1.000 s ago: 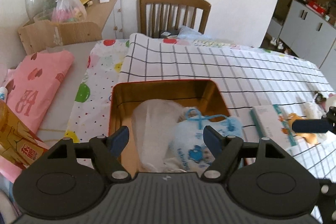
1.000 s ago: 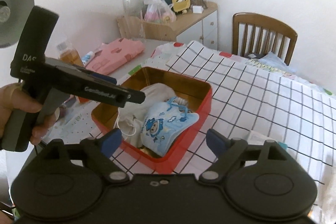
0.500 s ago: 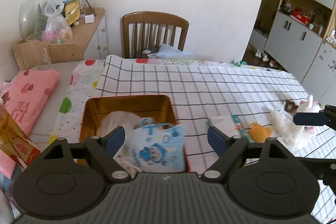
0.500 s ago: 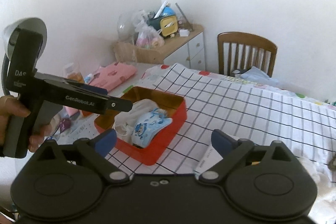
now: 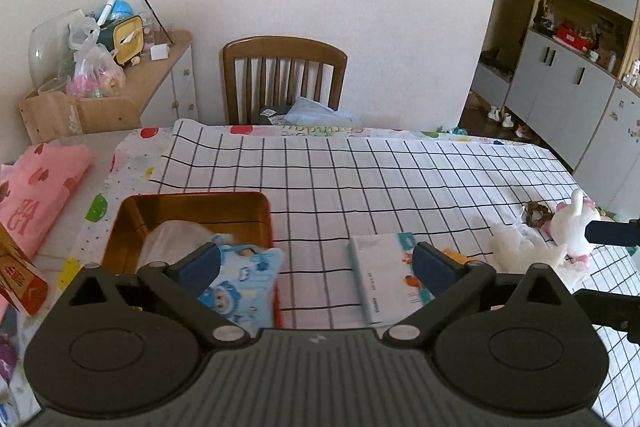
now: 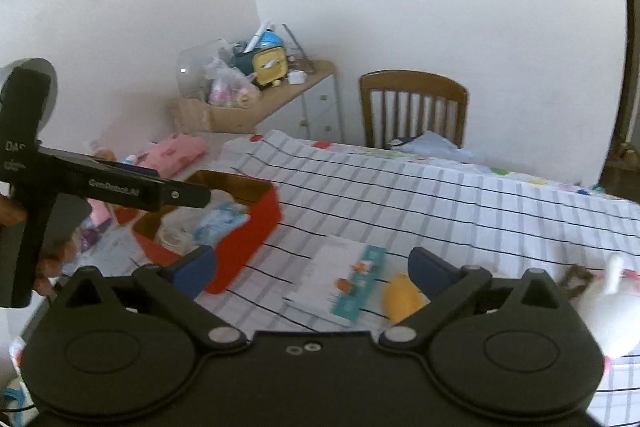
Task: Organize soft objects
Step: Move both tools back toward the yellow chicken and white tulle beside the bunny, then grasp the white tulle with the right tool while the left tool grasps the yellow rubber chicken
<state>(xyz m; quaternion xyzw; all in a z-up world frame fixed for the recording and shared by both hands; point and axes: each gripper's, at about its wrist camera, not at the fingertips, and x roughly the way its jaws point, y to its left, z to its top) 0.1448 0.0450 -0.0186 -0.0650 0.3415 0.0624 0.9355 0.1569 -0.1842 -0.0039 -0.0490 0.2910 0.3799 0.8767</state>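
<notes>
Now both grippers, left [image 5: 316, 261] and right [image 6: 312, 267], jaws just spread wide and empty, face the white plush toy [image 5: 574, 227] lying well right of the red rectangular tin [image 5: 192, 203], probably next.

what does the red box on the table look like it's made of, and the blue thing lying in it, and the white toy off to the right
Red box: probably metal tin; its inner walls shine golden and mirror the tablecloth's grid lines. Blue cartoon-print piece: soft cloth, likely cotton; it droops limply over the box rim and has a thin fabric loop. White toy: plush, judging by its fuzzy, rounded outline; finer texture is too small to tell.
</notes>
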